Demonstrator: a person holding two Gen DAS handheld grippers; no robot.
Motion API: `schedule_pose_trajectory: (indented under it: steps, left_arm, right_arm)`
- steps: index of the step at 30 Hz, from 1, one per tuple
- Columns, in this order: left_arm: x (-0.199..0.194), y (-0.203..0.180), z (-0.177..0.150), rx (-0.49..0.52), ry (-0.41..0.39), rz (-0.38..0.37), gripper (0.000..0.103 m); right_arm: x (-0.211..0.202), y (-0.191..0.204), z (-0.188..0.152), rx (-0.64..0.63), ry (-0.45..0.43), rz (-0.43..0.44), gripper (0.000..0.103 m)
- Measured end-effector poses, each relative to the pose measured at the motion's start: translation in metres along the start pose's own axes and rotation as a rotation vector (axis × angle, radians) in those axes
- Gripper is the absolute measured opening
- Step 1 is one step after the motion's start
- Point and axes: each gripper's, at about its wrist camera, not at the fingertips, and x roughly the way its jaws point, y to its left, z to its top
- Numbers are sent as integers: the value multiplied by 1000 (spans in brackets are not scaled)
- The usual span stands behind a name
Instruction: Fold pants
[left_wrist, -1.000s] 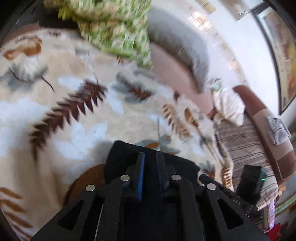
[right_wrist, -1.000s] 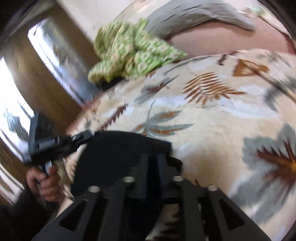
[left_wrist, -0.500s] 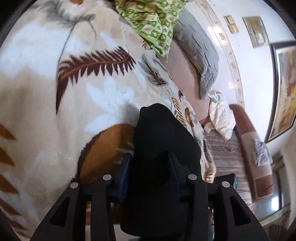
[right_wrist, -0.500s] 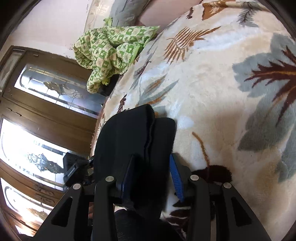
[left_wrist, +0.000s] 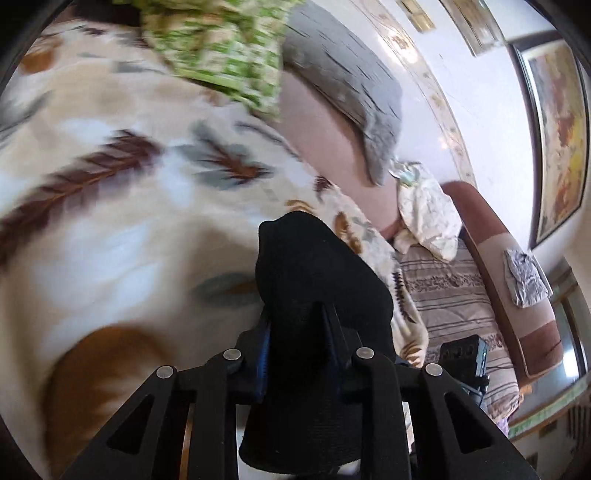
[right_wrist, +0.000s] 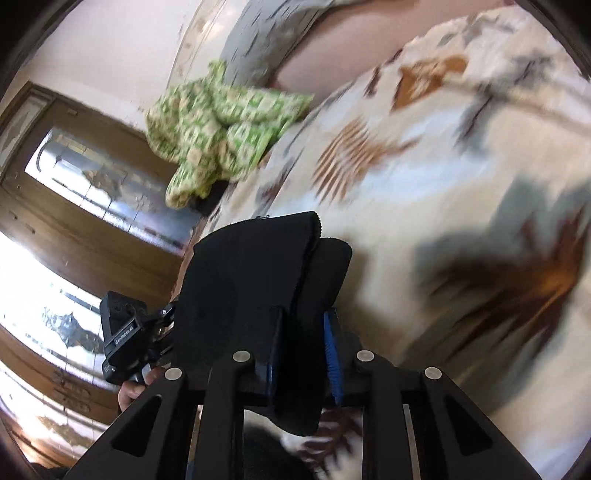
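Observation:
The black pants (left_wrist: 314, 280) are bunched in thick folds and lifted off a leaf-patterned blanket (left_wrist: 110, 206). My left gripper (left_wrist: 299, 317) has its jaws closing on a fold, the cloth pinched between both fingers and hanging below them. In the right wrist view the same pants (right_wrist: 251, 273) show layered edges, and my right gripper (right_wrist: 303, 325) is closing on them too, cloth filling the gap between the blue pads (right_wrist: 328, 343). The left gripper's body (right_wrist: 122, 336) and a hand (right_wrist: 133, 387) appear at the lower left there.
A green patterned cloth (left_wrist: 221, 48) and a grey pillow (left_wrist: 347, 85) lie at the bed's far end. A striped sofa (left_wrist: 454, 310) with a cream cushion (left_wrist: 428, 214) stands to the right. Wooden glazed doors (right_wrist: 74, 221) are behind the bed's left side.
Both grippers opened around the pants' folds and have narrowed onto them again. The pants have risen from the blanket, and both views have swung across the bed.

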Motion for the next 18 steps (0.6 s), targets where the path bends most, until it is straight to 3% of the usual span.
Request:
schedule_pose_trajectory:
  steps: [4, 7, 9, 12, 14, 16, 18]
  left_arm:
    - [67, -4, 9, -13, 64, 27, 24]
    - [102, 6, 8, -16, 89, 64, 32]
    - [98, 5, 12, -15, 72, 50, 32]
    - [71, -3, 14, 48, -5, 99, 31]
    - [52, -11, 8, 65, -56, 56, 31]
    - [49, -22, 0, 97, -32, -8, 30]
    - [56, -35, -11, 171, 26, -32, 27]
  right_arm:
    - [-21, -26, 29, 7, -1, -51, 22]
    - [-20, -44, 34, 3, 4, -177, 25]
    - [-27, -50, 28, 26, -7, -215, 26]
    - [-50, -41, 12, 1, -121, -213, 28]
    - [-59, -28, 4, -44, -170, -186, 28]
    - [-55, -5, -5, -128, -160, -153, 26]
    - [-42, 29, -13, -274, -128, -228, 17]
